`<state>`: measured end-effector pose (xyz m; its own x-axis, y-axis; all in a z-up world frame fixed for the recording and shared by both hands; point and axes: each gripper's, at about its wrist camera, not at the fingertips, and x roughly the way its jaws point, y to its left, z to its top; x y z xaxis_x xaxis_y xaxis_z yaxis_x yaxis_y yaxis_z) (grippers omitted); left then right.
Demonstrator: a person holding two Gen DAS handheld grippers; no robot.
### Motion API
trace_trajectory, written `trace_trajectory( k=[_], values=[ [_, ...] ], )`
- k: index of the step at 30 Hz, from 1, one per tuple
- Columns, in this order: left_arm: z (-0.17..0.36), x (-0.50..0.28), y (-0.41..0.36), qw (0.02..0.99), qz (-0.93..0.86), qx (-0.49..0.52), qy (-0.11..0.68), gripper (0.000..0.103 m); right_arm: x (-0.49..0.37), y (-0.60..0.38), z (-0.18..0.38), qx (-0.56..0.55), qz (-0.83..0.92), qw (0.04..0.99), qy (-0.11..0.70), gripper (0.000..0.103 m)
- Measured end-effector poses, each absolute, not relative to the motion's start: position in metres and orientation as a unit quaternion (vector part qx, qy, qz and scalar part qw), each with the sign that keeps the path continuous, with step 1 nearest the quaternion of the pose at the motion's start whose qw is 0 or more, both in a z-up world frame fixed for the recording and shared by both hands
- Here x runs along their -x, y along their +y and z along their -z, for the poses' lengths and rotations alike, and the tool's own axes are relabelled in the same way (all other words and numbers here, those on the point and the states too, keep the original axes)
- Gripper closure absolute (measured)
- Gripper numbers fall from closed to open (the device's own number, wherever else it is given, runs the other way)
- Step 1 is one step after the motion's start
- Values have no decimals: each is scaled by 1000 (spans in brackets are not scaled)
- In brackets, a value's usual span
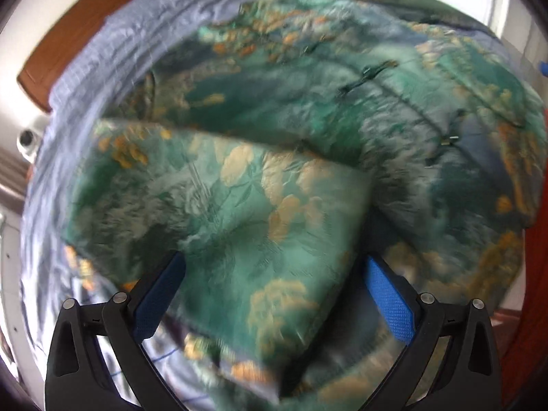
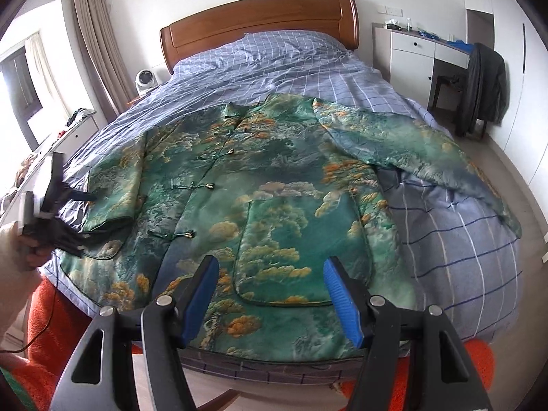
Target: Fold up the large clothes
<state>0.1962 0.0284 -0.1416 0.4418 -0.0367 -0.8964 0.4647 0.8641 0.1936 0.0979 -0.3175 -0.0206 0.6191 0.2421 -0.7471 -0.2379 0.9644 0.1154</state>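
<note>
Jacket [image 2: 274,198] is spread front-up on the bed [image 2: 308,65], one sleeve [image 1: 239,212] folded inward. Left gripper [image 1: 274,294] and right gripper [image 2: 270,294] are held open above it, nothing gripped.

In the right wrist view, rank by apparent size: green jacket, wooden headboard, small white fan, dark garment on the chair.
1. green jacket
2. wooden headboard
3. dark garment
4. small white fan

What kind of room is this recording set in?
A home bedroom, most likely: a bed with a wooden headboard and checked blue bedding, curtains by a window, and a white cabinet beside the bed.
</note>
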Motion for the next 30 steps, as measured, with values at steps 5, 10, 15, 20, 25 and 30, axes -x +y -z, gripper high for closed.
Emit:
trace_trajectory(
  k=[5, 10, 15, 20, 25, 30],
  values=[
    [143, -198, 50, 823, 175, -149, 519, 75, -91, -304, 20, 19, -146, 899, 412, 38],
    [102, -180, 84, 854, 155, -95, 487, 93, -92, -288, 21, 25, -163, 895, 413, 38],
    [54, -162, 160, 894, 88, -7, 440, 93, -89, -273, 15, 40, -185, 898, 398, 38],
    [29, -137, 274, 908, -51, 83, 406, 93, -87, -266, 15, 46, -194, 896, 396, 38],
    [34, -99, 382, 884, -205, 169, 385, 76, -87, -264, 13, 41, -198, 897, 393, 38],
    [45, -66, 413, 862, -260, 192, 389, 52, -85, -269, 12, 37, -193, 900, 389, 38]
  ],
)
